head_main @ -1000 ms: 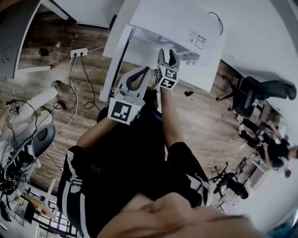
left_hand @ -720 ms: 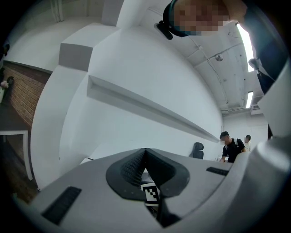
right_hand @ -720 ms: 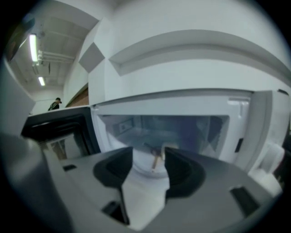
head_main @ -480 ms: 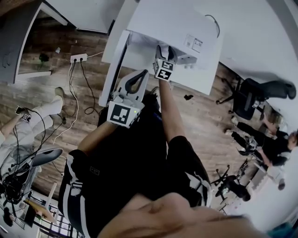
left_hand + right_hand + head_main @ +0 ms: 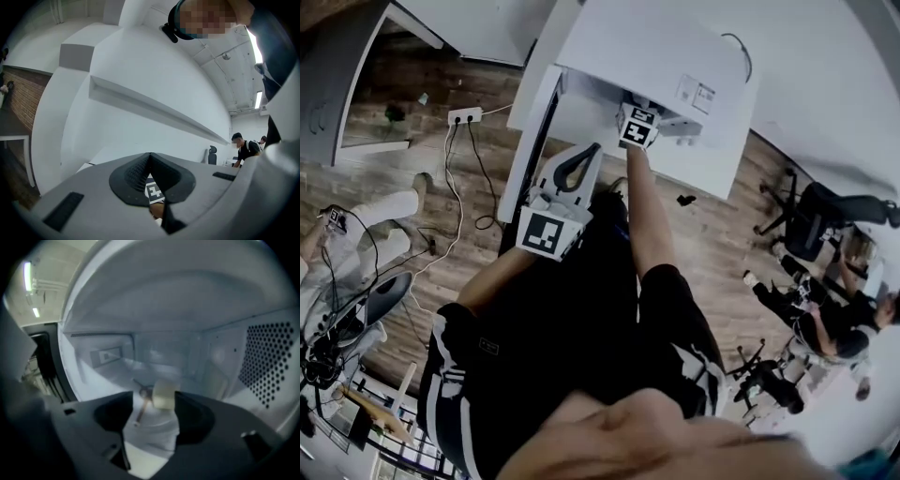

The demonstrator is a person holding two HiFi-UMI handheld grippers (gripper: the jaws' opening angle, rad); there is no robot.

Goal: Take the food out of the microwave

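The white microwave (image 5: 656, 52) stands with its door (image 5: 528, 159) swung open to the left. Inside, a pale cream block of food (image 5: 164, 393) sits on the glass turntable (image 5: 154, 425). My right gripper (image 5: 154, 402) reaches into the cavity; its jaws are opening, the food stands just ahead between their tips, and the pads do not press on it. In the head view only its marker cube (image 5: 637, 127) shows under the microwave's top edge. My left gripper (image 5: 593, 148) hangs outside by the door, pointing level, shut with nothing in it; its tips (image 5: 150, 155) meet.
The cavity's right wall (image 5: 267, 362) is perforated, and the door frame (image 5: 47, 362) stands close on the left. A power strip (image 5: 461, 114) with cables lies on the wooden floor. Office chairs (image 5: 820, 202) and seated people are off to the right.
My right gripper has pushed forward and down into the microwave, so its jaws are now hidden in the head view. The left gripper has stayed put.
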